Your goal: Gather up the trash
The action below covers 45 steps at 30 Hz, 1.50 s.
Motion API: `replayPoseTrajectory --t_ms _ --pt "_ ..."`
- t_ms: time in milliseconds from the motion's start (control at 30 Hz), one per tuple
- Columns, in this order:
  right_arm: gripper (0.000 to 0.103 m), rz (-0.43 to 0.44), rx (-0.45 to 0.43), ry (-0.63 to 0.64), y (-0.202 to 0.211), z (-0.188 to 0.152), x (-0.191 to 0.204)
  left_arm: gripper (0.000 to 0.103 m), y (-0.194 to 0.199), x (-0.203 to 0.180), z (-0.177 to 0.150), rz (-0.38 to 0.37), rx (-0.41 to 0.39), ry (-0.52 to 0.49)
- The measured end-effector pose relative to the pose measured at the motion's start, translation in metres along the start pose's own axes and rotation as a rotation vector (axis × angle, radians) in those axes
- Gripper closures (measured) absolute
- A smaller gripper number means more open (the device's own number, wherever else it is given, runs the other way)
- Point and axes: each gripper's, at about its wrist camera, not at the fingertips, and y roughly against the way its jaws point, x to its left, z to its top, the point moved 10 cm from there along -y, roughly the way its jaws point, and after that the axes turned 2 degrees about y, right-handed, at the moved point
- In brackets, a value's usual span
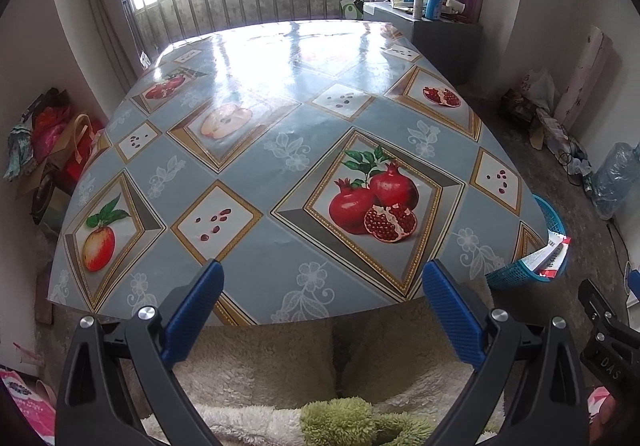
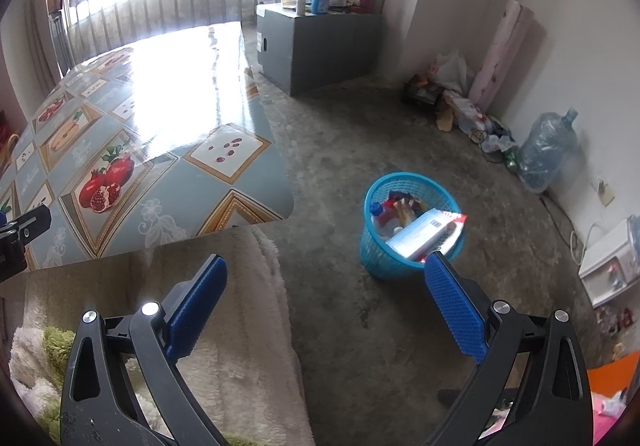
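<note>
Both tongs, left (image 1: 322,282) and right (image 2: 326,278), gape empty; glossy fruit-print table (image 1: 280,150) (bare), blue basket (image 2: 412,222) on concrete floor (image 2: 352,126).

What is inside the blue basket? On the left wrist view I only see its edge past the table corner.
Observer: The right wrist view looks down into the blue basket: a white and red carton leans across its rim.
Operator: Anything under the carton?
Observer: Yes, a bottle with a blue cap and a few wrappers I cannot identify.
Operator: Is the right claw holding anything?
Observer: No. The right claw is open and empty, above the concrete floor near the basket.
</note>
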Motion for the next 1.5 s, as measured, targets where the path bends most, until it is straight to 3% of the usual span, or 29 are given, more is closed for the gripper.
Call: replayPoseTrajectory --t_ms 1500 --pt "0.008 0.009 -0.009 0.005 -0.0011 0.0049 0.0036 0.006 0.0024 0.0024 0.0046 0.013 -0.005 0.000"
